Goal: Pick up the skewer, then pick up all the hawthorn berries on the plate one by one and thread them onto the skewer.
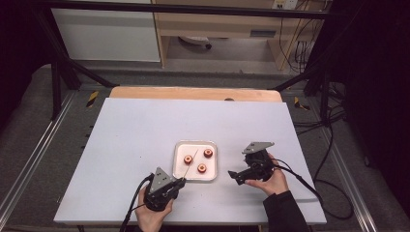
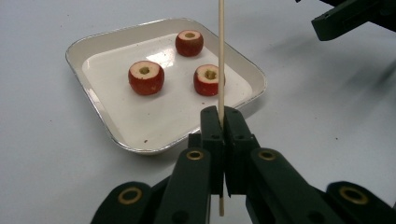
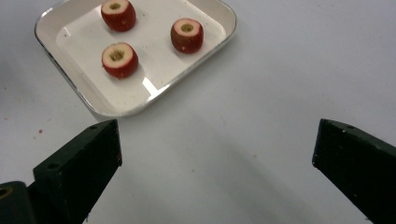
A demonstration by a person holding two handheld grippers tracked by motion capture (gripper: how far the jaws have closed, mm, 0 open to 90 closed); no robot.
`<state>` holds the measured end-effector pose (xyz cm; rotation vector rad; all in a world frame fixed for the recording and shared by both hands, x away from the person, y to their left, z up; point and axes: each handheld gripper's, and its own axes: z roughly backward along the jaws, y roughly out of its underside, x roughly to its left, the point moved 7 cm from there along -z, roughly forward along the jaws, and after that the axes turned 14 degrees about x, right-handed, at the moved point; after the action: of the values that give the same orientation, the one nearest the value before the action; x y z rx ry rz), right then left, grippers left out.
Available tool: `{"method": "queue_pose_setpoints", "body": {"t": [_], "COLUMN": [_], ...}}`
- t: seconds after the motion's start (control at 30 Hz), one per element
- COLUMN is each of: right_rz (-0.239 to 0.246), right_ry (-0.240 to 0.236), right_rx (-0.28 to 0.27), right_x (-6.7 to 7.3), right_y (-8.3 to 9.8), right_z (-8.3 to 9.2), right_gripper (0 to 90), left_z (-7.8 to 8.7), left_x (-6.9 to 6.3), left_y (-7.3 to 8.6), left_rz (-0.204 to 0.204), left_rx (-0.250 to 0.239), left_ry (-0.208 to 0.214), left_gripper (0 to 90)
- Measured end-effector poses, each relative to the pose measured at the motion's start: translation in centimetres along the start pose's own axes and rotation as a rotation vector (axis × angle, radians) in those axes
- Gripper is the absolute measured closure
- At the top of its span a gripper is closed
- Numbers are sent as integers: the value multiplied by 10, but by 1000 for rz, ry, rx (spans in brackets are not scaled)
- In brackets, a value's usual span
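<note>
At five o'clock of the tray (image 1: 180, 175), your left tongs (image 2: 221, 114) pinch the skewer (image 2: 221, 51), right tongs (image 3: 215, 154) gape; a crooked thrust could snap it against a cored fruit (image 2: 208, 80).

place: lab-style recording bay
evidence: black frame rails (image 1: 183, 8) stood overhead beyond the right gripper (image 1: 238, 176)
evidence: loose cables (image 1: 300, 50) ran under a wooden bench (image 1: 217, 21) behind the white table (image 1: 145, 125)

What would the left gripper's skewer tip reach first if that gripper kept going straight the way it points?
Probably the tray: the left gripper, shut on the skewer, aims over it, passing the nearest fruit piece; depth is unclear.
</note>
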<state>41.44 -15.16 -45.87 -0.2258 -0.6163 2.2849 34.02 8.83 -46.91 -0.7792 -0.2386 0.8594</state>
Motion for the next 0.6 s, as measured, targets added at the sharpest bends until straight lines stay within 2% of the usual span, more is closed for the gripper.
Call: {"method": "queue_pose_setpoints", "body": {"t": [0.4, 0.6], "right_rz": [4, -13], "right_ry": [-37, -58], "right_rx": [-1, 10], "right_x": [11, 14], "right_y": [-38, -53], "right_z": [-11, -21], "right_gripper": [20, 29], "left_z": [-2, -2], "left_x": [5, 7], "left_y": [5, 7], "left_rz": [18, 18], "left_rx": [-15, -16], "left_ry": [24, 21], "left_gripper": [881, 881]}}
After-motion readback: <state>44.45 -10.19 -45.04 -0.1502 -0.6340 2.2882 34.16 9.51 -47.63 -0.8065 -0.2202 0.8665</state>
